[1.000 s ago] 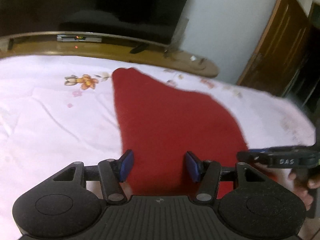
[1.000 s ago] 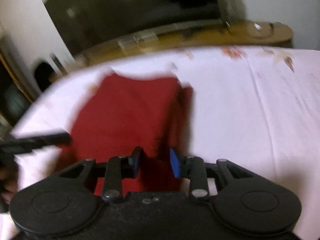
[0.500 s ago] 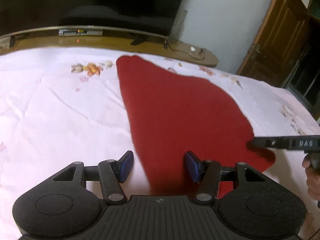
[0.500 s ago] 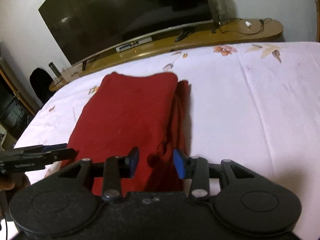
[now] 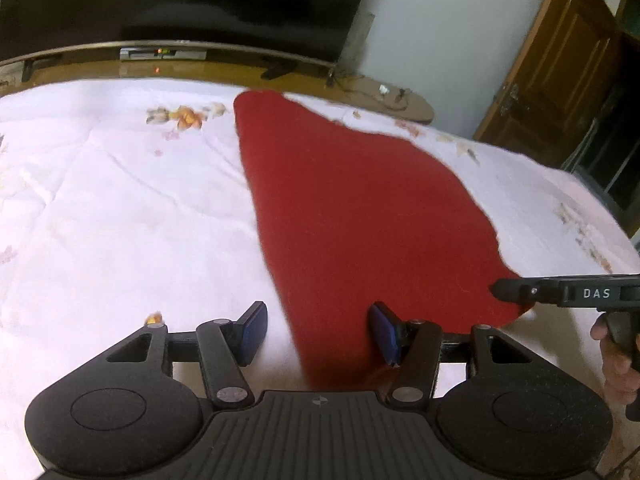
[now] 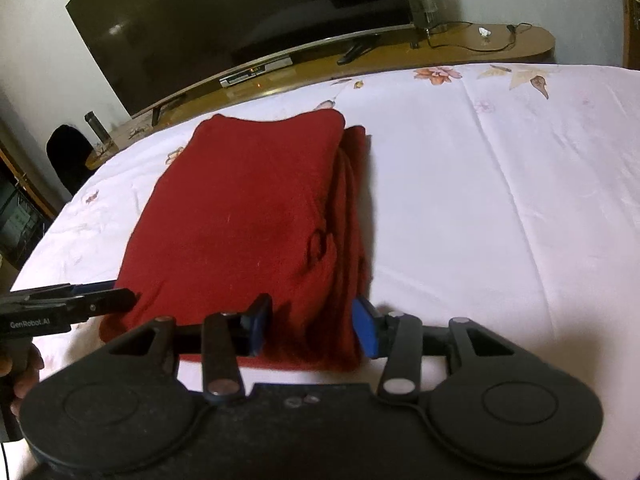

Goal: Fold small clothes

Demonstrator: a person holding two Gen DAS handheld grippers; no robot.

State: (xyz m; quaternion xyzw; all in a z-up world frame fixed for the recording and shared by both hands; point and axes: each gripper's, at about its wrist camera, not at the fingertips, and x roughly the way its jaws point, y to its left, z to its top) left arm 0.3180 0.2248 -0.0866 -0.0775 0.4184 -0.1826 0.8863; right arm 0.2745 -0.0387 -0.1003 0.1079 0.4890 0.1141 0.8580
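Observation:
A red garment [image 5: 360, 208] lies folded lengthwise on the white floral bedsheet [image 5: 120, 208]; in the right wrist view [image 6: 248, 216] its folded layers bunch along the right edge. My left gripper [image 5: 318, 336] is open at the garment's near left corner, its right pad over the cloth, its left pad over the sheet. My right gripper [image 6: 312, 330] is open and straddles the garment's near right corner. Each gripper shows from the side in the other's view: the right one [image 5: 560, 292], the left one [image 6: 68, 304]. Neither holds cloth.
A wooden TV bench [image 6: 400, 56] with a large dark television [image 6: 240, 20] runs along the bed's far side. A wooden door [image 5: 560, 64] stands at the right. A dark chair [image 6: 66, 152] stands at the far left.
Both grippers have drawn back and shifted slightly along the garment's near edge; the left one now straddles the near left corner. The garment lies still. Both stay open.

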